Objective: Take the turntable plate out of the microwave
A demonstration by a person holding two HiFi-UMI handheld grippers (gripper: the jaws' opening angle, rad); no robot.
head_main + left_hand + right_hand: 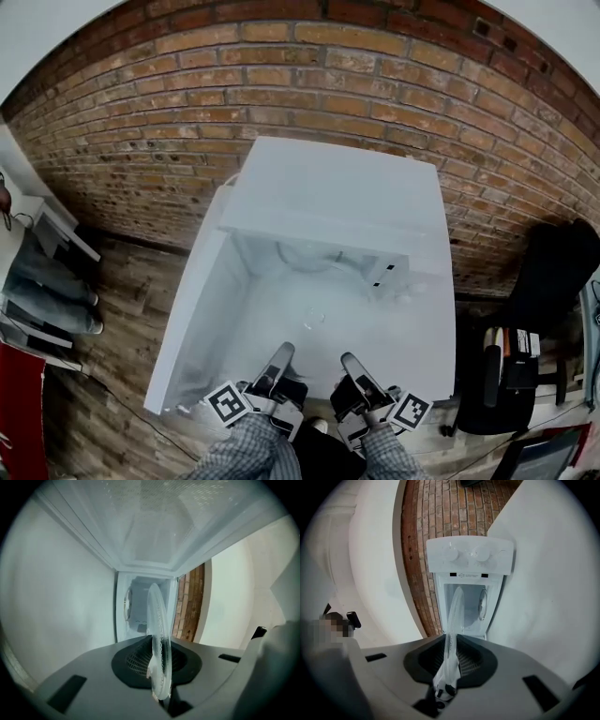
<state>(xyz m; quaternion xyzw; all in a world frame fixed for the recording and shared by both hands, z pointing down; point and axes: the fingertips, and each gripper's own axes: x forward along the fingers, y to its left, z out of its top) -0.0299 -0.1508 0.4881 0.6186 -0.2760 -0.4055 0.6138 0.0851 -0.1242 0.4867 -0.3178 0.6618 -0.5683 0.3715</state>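
Holding 1 turntable plate (159,653) | 2 grippers, L gripper (284,350) + R gripper (349,359), fingers clamped on rim | 1 microwave (337,187)

The microwave (337,187) is white; the turntable plate (158,634) is clear glass. The brick wall (234,84) is red-brown. The sleeves (246,452) show grey plaid.

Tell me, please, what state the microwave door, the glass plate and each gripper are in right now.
Microwave door: open, swung out to the left.
Glass plate: held by its near rim in front of the microwave.
Left gripper: shut on the glass plate.
Right gripper: shut on the glass plate.
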